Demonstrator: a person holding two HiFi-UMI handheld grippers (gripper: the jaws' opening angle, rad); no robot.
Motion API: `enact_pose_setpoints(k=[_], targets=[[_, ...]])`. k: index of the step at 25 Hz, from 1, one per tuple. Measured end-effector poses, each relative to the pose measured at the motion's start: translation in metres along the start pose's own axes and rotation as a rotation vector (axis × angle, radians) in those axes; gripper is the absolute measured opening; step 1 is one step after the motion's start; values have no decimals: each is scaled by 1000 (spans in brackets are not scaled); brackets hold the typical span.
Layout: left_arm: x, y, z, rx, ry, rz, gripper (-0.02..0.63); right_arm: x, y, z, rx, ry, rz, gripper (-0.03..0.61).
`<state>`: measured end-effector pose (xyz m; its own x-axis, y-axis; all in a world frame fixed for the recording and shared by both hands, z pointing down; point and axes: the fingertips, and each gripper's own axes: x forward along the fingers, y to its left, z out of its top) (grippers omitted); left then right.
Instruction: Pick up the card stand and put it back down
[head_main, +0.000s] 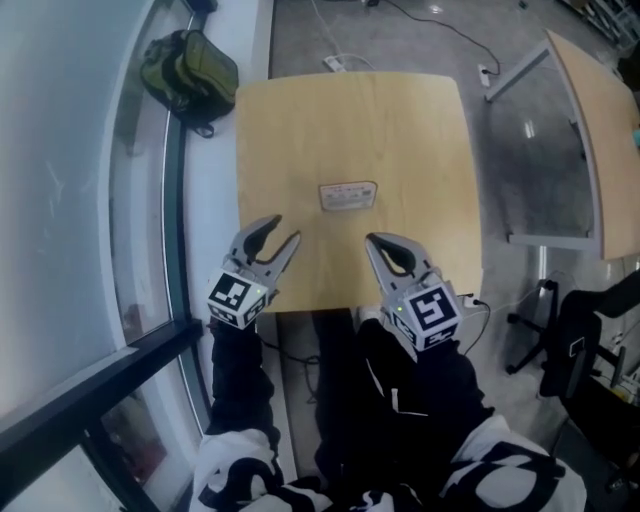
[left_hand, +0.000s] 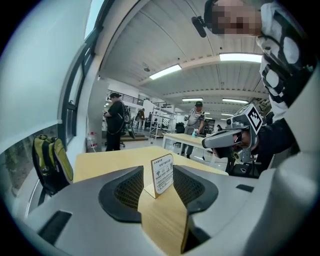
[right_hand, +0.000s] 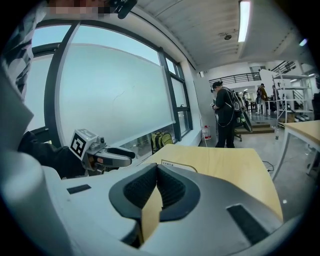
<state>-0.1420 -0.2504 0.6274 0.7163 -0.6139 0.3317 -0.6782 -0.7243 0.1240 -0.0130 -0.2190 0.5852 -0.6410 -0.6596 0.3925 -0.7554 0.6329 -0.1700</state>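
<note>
My table (head_main: 420, 150) is pale yellow wood grain, and the card stand (head_main: 348, 196) on it is white with dark print. My left gripper (head_main: 283, 230) and right gripper (head_main: 378, 243) are grey with black meshed pads and black-and-white squared cubes. Far left, the backpack (head_main: 188, 72) is olive green.

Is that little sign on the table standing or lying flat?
Standing: the card stand rises upright from the table, seen side-on.
</note>
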Motion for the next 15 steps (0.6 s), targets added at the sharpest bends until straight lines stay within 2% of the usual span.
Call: enact_pose_setpoints(k=[3, 6, 15], targets=[[19, 9, -7, -5, 13, -42, 235, 6, -13, -4, 19, 2, -22, 18], [42, 10, -7, 8, 28, -100, 267, 9, -22, -9, 36, 8, -31, 18], [114, 1, -16, 51, 56, -279, 269, 17, -37, -28, 68, 23, -40, 18]])
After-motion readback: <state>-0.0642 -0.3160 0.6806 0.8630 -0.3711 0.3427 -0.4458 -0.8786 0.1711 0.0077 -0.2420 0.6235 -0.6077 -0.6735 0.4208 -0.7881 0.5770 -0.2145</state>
